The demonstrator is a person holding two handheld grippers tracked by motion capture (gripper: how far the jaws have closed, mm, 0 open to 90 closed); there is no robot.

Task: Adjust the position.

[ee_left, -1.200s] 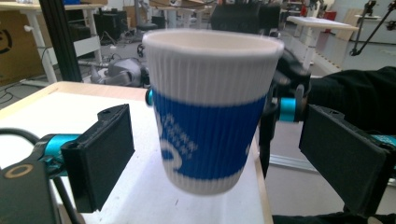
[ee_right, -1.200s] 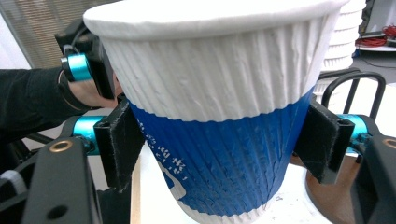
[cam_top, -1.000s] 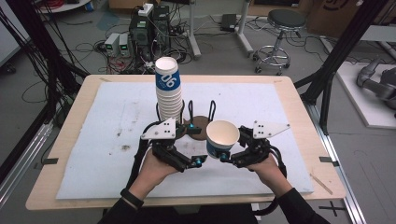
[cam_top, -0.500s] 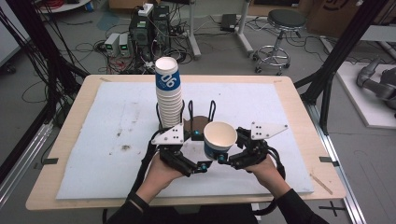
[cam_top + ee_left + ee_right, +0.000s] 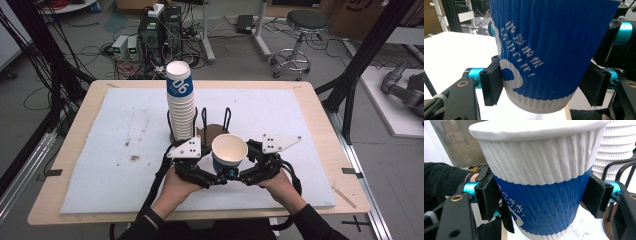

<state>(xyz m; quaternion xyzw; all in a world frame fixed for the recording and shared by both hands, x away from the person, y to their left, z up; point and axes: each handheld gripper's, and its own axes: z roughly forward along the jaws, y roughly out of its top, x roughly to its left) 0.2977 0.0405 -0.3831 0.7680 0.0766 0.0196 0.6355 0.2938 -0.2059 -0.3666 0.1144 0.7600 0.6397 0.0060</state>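
**Both claws on one paper cup near the front of the table**

A single paper cup (image 5: 229, 152), blue below and white toward its rim, stands upright with its mouth open to the high view, held above the white mat (image 5: 100, 150) just in front of the wire cup holder (image 5: 215, 122). The left claw (image 5: 215, 177) has just been closing and now pinches the cup low on its blue ribbed wall; in the left gripper view its black pads (image 5: 492, 83) press against both sides of the cup (image 5: 544, 50) near the base. The right claw (image 5: 237, 176) pinches the same cup from the other side; in the right gripper view its pads (image 5: 489, 196) sit on the blue band just under the white part of the cup (image 5: 541, 177).

A tall stack of cups (image 5: 181, 102) rises from the holder's left slot, just behind the left claw and close to the held cup's rim. The holder's upright wire loops stand right behind the cup. To the left and right the mat lies bare out to its edges, and the wooden table (image 5: 320, 100) rim shows beyond it on all sides. The front edge is near, just under both hands.
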